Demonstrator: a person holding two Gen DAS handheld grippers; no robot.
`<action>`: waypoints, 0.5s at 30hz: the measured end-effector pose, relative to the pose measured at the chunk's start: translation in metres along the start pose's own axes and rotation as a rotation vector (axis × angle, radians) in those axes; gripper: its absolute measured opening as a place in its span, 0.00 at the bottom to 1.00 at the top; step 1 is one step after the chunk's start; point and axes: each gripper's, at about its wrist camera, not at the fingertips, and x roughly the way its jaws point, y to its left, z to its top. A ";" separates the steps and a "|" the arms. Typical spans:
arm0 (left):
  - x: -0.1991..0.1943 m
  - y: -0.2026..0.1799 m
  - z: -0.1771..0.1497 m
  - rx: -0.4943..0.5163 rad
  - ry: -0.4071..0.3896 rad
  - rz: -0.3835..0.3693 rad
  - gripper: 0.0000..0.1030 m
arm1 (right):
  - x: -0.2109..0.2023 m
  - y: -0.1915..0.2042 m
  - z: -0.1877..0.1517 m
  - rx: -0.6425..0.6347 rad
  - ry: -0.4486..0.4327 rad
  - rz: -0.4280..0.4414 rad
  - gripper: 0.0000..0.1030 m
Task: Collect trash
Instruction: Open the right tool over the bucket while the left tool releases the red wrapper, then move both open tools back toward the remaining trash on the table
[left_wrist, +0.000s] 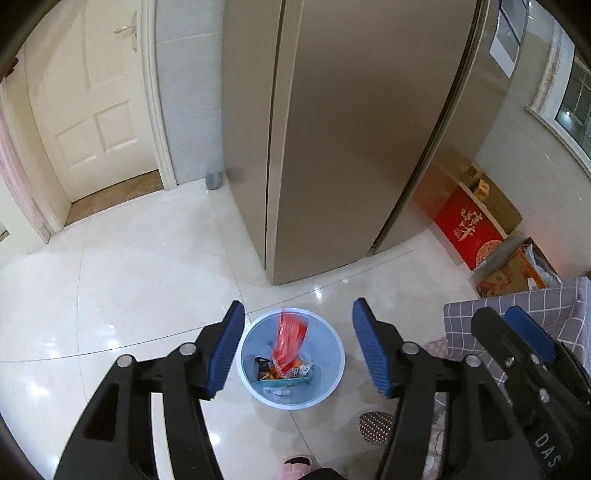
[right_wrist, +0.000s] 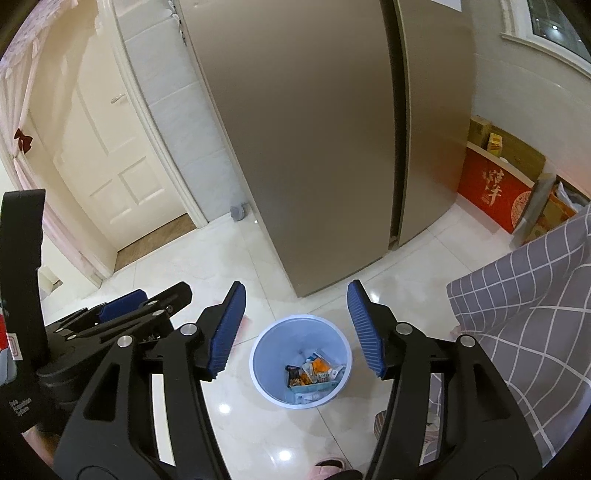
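A pale blue waste bin (left_wrist: 327, 343) stands on the white tiled floor with several wrappers at its bottom. A red wrapper (left_wrist: 290, 339), blurred, hangs in the air over the bin's mouth, touching neither pad. My left gripper (left_wrist: 298, 306) is open above the bin, its blue pads well apart on either side of the wrapper. The right gripper (right_wrist: 297, 288) is also open over the same bin (right_wrist: 271, 350) with nothing between its pads. No red wrapper shows in the right wrist view. Each gripper appears at the edge of the other's view, the right gripper (left_wrist: 508, 319) and the left gripper (right_wrist: 147, 299).
A tall bronze fridge (left_wrist: 351, 147) stands just behind the bin. A white door (left_wrist: 92, 110) is at the left. A grey checked cloth (right_wrist: 524, 306) hangs at the right, with a red box (left_wrist: 469, 229) and cartons beyond it. A pink slipper (left_wrist: 297, 466) is at the bottom.
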 end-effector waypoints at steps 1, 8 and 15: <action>0.000 -0.001 0.000 0.003 0.003 0.000 0.58 | 0.000 0.000 0.000 0.001 0.001 -0.001 0.56; -0.009 -0.009 0.000 0.013 0.001 -0.016 0.58 | -0.010 -0.002 0.001 -0.003 0.004 -0.012 0.56; -0.036 -0.039 -0.007 0.059 -0.022 -0.056 0.58 | -0.045 -0.015 0.007 0.015 -0.038 -0.050 0.57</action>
